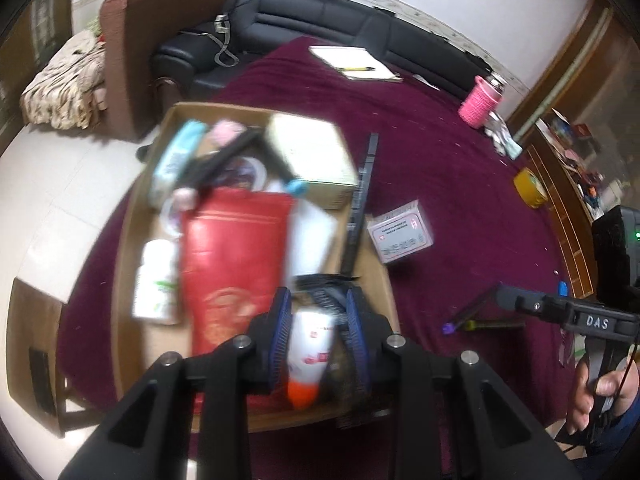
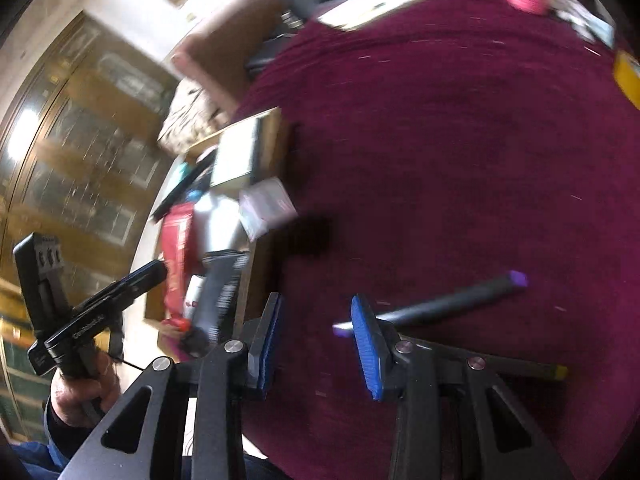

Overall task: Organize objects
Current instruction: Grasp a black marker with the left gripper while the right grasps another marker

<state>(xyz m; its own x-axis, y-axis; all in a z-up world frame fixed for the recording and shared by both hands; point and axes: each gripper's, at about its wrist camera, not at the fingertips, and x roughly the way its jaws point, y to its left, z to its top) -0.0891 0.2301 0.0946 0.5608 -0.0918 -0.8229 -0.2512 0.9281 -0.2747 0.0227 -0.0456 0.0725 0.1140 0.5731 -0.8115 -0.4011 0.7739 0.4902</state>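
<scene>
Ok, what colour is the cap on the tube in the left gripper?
Orange, on a white tube with red print. The left wrist view shows it best.

Box contents [image 1: 224,184] blurred, yellow roll [image 2: 628,76] cut off, small box's [image 1: 400,232] print perhaps unreadable

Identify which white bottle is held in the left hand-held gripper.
The orange-capped white bottle, clamped between the left hand-held gripper pads; the green-printed white bottle lies loose in the cardboard box.

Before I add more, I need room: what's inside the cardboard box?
The cardboard box holds a red pouch, white bottle, cream box and blue pack; whatever lies beneath them is covered.
</scene>
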